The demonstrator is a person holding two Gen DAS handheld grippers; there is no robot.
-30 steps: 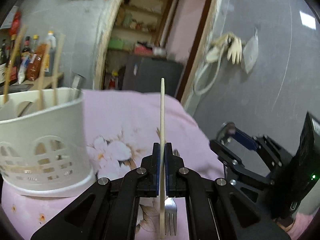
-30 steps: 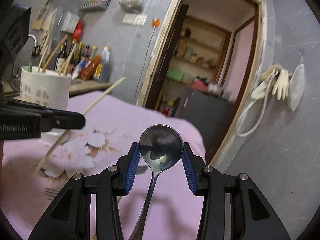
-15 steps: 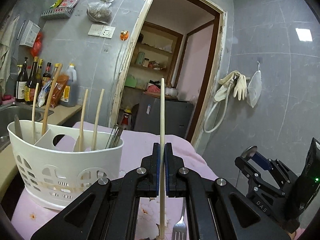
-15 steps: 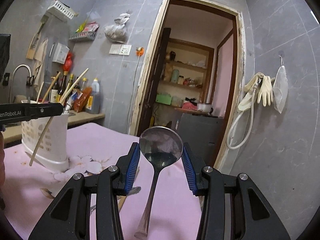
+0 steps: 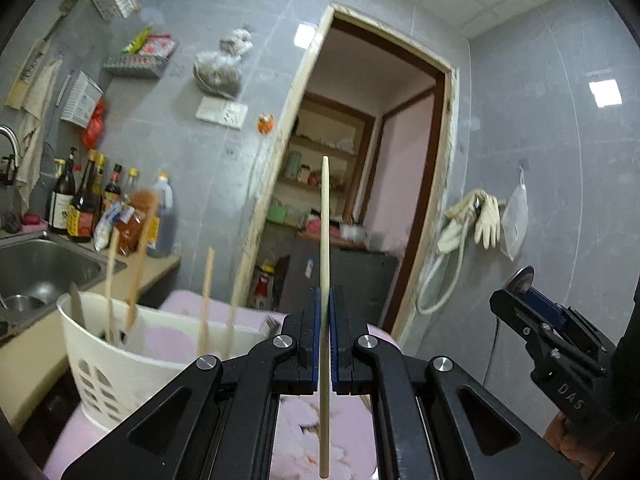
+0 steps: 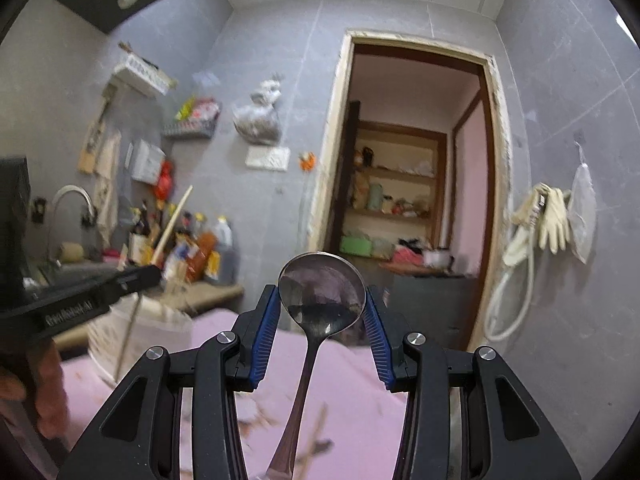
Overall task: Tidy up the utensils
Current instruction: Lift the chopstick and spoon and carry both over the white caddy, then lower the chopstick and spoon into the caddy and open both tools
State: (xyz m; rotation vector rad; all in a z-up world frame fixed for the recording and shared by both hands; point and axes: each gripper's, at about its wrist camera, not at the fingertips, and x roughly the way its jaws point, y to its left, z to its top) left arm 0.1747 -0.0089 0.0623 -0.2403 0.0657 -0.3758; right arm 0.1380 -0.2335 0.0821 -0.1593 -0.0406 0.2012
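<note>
My left gripper (image 5: 325,320) is shut on a single wooden chopstick (image 5: 325,232) that stands upright through the jaws, raised above the table. The white utensil basket (image 5: 120,364) is low left of it, with several chopsticks (image 5: 206,300) and a fork standing inside. My right gripper (image 6: 322,320) is shut on a metal spoon (image 6: 322,296), its bowl up between the blue pads and its handle hanging down. The right gripper shows at the right edge of the left wrist view (image 5: 532,312); the left gripper and its chopstick show at the left of the right wrist view (image 6: 100,292).
The table has a pink floral cloth (image 6: 344,392). A steel sink (image 5: 36,268) and several sauce bottles (image 5: 84,208) stand on the counter at left. An open doorway (image 6: 408,200) is behind. Rubber gloves (image 5: 480,216) and a hose hang on the right wall.
Both grippers have risen and tilted upward, so the table and basket sit lower in view. The chopstick and spoon stay held.
</note>
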